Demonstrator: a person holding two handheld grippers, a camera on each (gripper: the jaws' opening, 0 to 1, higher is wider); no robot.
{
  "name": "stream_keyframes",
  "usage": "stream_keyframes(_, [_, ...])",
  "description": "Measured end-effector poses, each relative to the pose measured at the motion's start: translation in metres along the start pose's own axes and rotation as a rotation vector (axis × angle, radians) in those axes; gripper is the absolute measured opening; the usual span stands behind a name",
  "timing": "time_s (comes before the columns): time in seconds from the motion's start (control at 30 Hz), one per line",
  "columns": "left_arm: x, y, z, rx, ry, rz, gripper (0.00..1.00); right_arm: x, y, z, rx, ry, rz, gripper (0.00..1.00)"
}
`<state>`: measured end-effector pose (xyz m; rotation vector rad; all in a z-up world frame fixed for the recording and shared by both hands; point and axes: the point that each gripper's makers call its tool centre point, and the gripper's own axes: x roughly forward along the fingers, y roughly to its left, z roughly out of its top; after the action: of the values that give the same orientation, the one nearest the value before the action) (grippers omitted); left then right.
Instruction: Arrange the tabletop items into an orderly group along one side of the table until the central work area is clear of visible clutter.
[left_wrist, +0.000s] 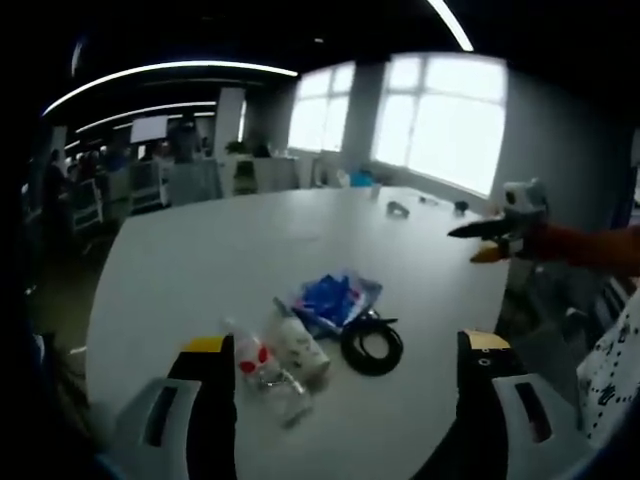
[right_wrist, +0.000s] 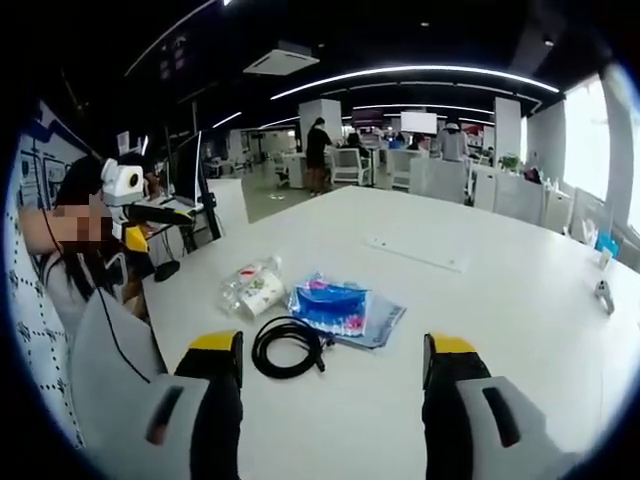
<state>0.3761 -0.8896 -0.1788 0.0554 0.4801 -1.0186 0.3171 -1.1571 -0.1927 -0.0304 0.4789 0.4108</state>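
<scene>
In the left gripper view, the left gripper hovers low over the white table, its two yellow-tipped jaws spread wide with nothing between them. Just beyond the left jaw lies a clear bottle with a red patch on its label; the writing there is too blurred to read. Touching it on the right is a white cup, lying on its side, its print also unreadable. Next comes a blue packet, crinkled, with white marks that cannot be made out, and just beside it a coiled black cable. All four sit close together near the table's near edge. Farther right, the right gripper reaches in over the table edge, held by a person's arm; its jaws look nearly together, but from this side I cannot tell for sure.

In the right gripper view, the left gripper shows at the far left, beside the person. On the table the bottle and cup lie side by side, then the cable nearer the camera, then the packet resting on a clear sleeve. The right gripper rises from the bottom, jaws spread apart and empty, the cable just past its left jaw. A thin white strip lies well apart, farther across the table.
</scene>
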Motion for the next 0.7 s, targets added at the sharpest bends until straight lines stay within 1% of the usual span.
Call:
stream_keyframes(0.37, [0.032,0.005,0.013,0.024,0.012,-0.034,0.88,0.02,-0.007,0.01,-0.01,-0.001,0.014,0.7])
stream_keyframes(0.7, [0.054,0.008,0.021,0.031,0.015,-0.055,0.87,0.037,-0.008,0.021,-0.014,-0.011,0.031,0.68])
